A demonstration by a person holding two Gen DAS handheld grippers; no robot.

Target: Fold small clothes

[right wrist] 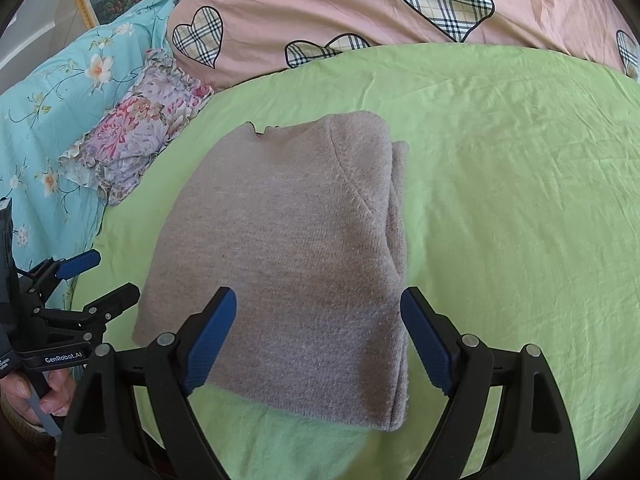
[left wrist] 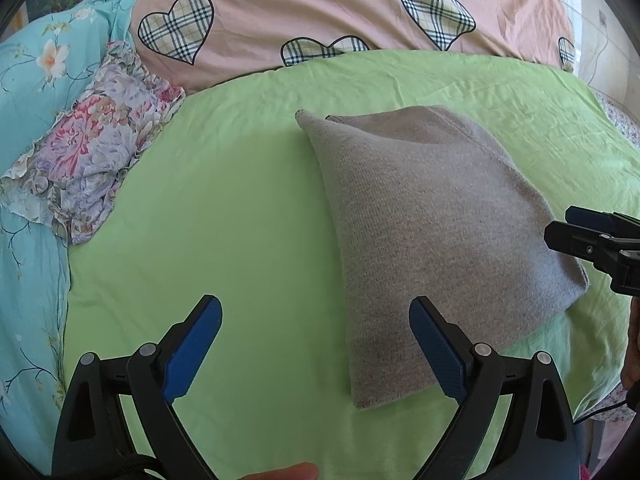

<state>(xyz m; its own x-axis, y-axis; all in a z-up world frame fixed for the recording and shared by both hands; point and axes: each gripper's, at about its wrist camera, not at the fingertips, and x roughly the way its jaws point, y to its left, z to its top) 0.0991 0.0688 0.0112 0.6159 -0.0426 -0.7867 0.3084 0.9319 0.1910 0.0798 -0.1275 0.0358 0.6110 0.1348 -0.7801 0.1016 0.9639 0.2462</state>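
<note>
The left gripper (left wrist: pixel 316 344) hung with its jaws spread wide and nothing between them, over bare green sheet (left wrist: pixel 224 216) with the near left edge of the sweater (left wrist: pixel 432 232) just inside its right finger. The right gripper (right wrist: pixel 318 340) was likewise wide apart and empty, held above the near edge of the same sweater; whether its pads touched the knit could not be told. In the left wrist view its tips showed at the sweater's right side with only a narrow gap between them, a foreshortened look rather than a real closing. The sweater, a grey-beige knit, lay folded into a compact rectangle near the middle of the green sheet, layered edges stacked along its right side and a seam curving across the top layer. By that shape the folding looked nearly or fully done; what might remain is one more fold in half, some smoothing, or setting it aside. Beyond it lay a flowered pillow (left wrist: pixel 96 140), a blue flowered quilt (left wrist: pixel 28 92) and a pink quilt with checked hearts (left wrist: pixel 312 4). No basket, box or other container appeared in either view.
</note>
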